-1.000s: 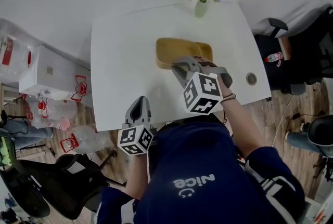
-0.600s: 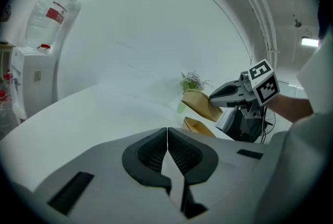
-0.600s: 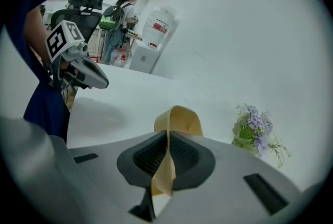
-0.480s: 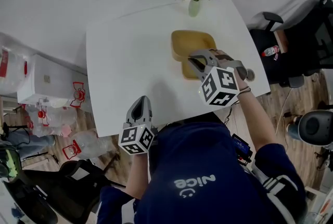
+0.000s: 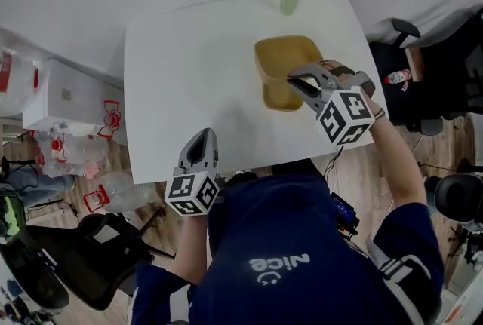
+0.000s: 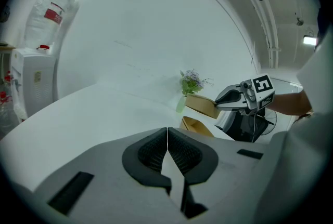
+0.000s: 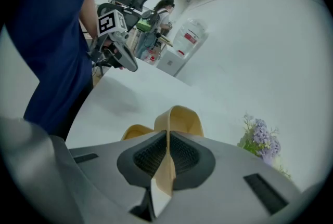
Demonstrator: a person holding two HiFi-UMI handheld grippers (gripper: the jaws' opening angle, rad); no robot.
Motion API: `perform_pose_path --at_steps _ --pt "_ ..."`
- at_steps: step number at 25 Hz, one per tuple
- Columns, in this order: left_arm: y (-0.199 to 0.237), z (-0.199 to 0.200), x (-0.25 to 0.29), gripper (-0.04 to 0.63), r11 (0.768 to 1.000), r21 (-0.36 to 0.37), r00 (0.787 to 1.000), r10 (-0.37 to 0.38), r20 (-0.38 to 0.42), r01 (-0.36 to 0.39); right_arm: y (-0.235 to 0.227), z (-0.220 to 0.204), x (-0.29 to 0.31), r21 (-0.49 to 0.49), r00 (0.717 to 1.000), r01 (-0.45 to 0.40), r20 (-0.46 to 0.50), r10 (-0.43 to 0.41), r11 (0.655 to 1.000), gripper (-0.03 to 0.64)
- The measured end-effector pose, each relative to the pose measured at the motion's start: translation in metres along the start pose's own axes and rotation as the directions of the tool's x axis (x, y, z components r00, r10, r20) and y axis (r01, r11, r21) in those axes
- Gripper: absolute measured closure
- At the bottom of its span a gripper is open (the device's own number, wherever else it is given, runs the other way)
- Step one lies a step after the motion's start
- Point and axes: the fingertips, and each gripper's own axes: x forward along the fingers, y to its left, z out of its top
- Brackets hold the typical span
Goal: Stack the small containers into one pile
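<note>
Two small yellow containers are on the right half of the white table [image 5: 181, 75]. My right gripper [image 5: 300, 82] is shut on the rim wall of one container [image 5: 290, 56], which it holds tilted and raised. In the right gripper view that wall [image 7: 179, 116] runs between the pads of the right gripper [image 7: 166, 154]. The second container [image 5: 278, 97] lies just below and partly under the first; it also shows in the right gripper view [image 7: 135, 133] and the left gripper view [image 6: 196, 125]. My left gripper [image 5: 201, 144] hovers shut and empty at the table's near edge [image 6: 167, 151].
A green vase of purple flowers [image 5: 290, 1] stands at the table's far edge, just behind the containers. On the floor to the left are a water dispenser [image 5: 56, 101] and bottles [image 5: 113, 191]. Office chairs [image 5: 445, 52] stand to the right.
My right gripper has carried the yellow container to the right across the table, uncovering the second container below it. The left gripper has stayed at the near edge.
</note>
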Motion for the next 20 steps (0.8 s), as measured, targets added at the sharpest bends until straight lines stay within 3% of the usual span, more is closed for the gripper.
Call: perform_pose_path --at_steps 4,8,14,20 --pt "-0.021 0.004 0.01 0.575 0.999 -0.016 0.999 0.037 0.027 -0.037 0.016 -0.012 -0.002 -0.119 0.993 -0.106 0.047 0.113 0.987 0.561" --pt "-0.043 0.008 0.021 0.575 0.994 -0.053 0.993 0.095 0.066 -0.092 0.024 -0.027 -0.007 -0.249 0.974 -0.177 0.096 0.207 0.952 0.561" --pt "-0.074 -0.002 0.03 0.575 0.972 -0.123 0.973 0.213 0.094 -0.201 0.032 -0.05 -0.01 -0.436 0.939 -0.221 0.147 0.312 0.872 0.561" --pt "-0.098 -0.017 0.026 0.575 0.937 -0.191 0.941 0.317 0.113 -0.293 0.036 -0.059 -0.012 -0.534 0.891 -0.225 0.226 0.394 0.815 0.561"
